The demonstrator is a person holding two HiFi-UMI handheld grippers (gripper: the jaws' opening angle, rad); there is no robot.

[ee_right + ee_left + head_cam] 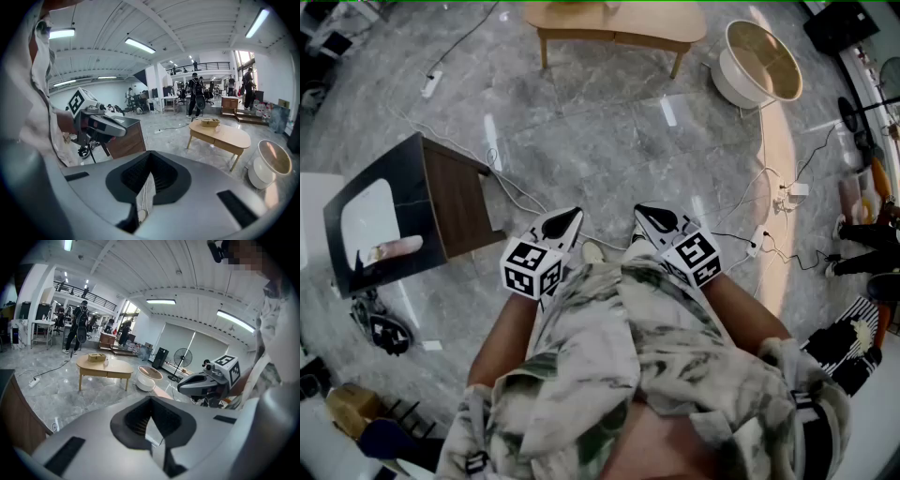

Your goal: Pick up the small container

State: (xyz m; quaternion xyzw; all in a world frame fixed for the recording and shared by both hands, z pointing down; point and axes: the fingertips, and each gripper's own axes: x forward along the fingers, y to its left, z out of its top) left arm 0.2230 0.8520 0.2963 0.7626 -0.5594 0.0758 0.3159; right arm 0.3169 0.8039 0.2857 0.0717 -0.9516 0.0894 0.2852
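Note:
Both grippers are held close to the person's body, above the grey marble floor. My left gripper (563,222) is shut with nothing between its jaws, and it also appears in the right gripper view (121,131). My right gripper (650,217) sits beside it, also shut and empty; the left gripper view catches it too (186,386). A dark side table (455,197) stands to the left, well clear of both grippers. On its white mat lies a pale pinkish oblong thing (394,249). I cannot tell whether this is the small container.
A low wooden coffee table (619,28) stands far ahead with a small box (210,122) on it. A round white tub (759,61) sits to its right. Cables and a power strip (431,84) trail over the floor. People stand in the distance.

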